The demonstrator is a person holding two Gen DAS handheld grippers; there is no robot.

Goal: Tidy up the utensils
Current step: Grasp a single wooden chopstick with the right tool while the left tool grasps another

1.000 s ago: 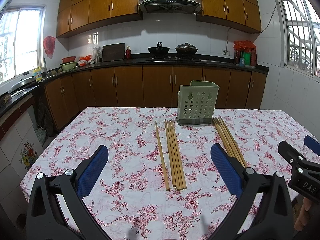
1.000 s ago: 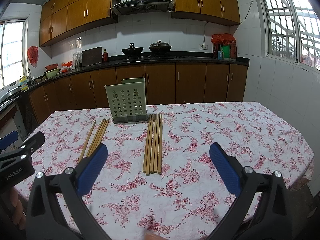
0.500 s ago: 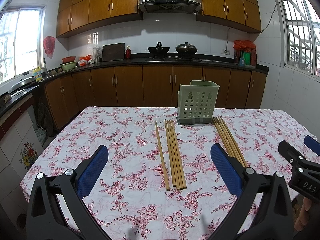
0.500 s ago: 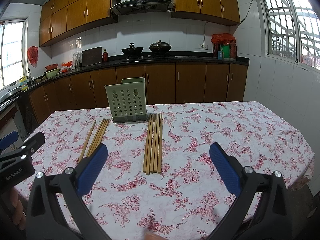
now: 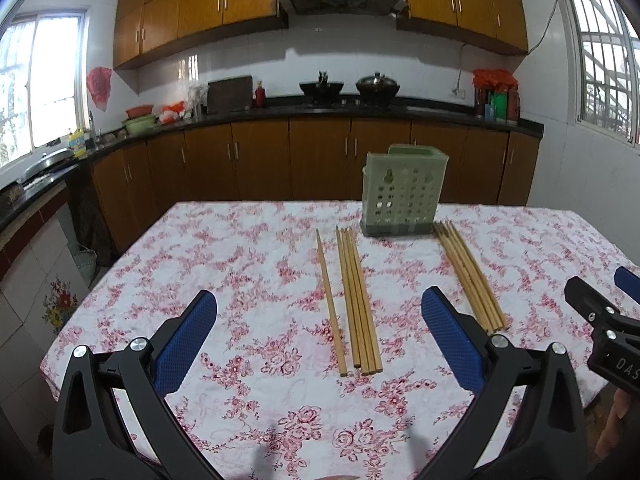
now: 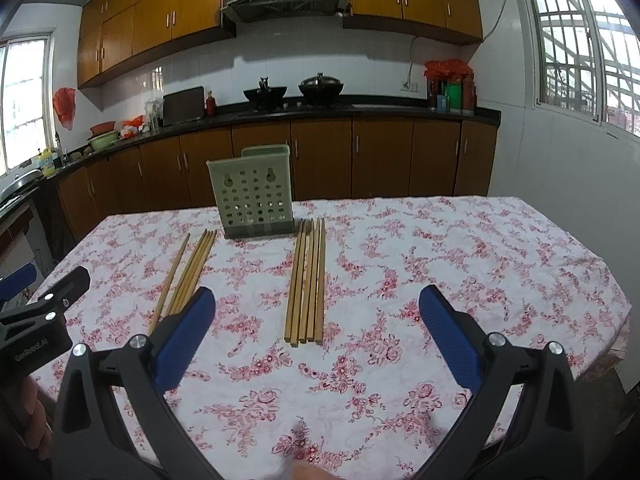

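Observation:
A green perforated utensil holder (image 5: 403,194) stands upright at the far middle of the table; it also shows in the right wrist view (image 6: 253,197). Two groups of wooden chopsticks lie flat in front of it: a left group (image 5: 354,296) with one stick (image 5: 329,302) set slightly apart, and a right group (image 5: 469,275). In the right wrist view the left group (image 6: 191,272) and right group (image 6: 307,280) show too. My left gripper (image 5: 318,338) is open and empty above the near table. My right gripper (image 6: 316,334) is open and empty, short of the right group.
The table wears a white cloth with red flowers (image 5: 248,280). Each gripper shows at the edge of the other's view: the right one (image 5: 608,328), the left one (image 6: 36,312). Brown cabinets and a dark counter (image 5: 320,108) run behind the table.

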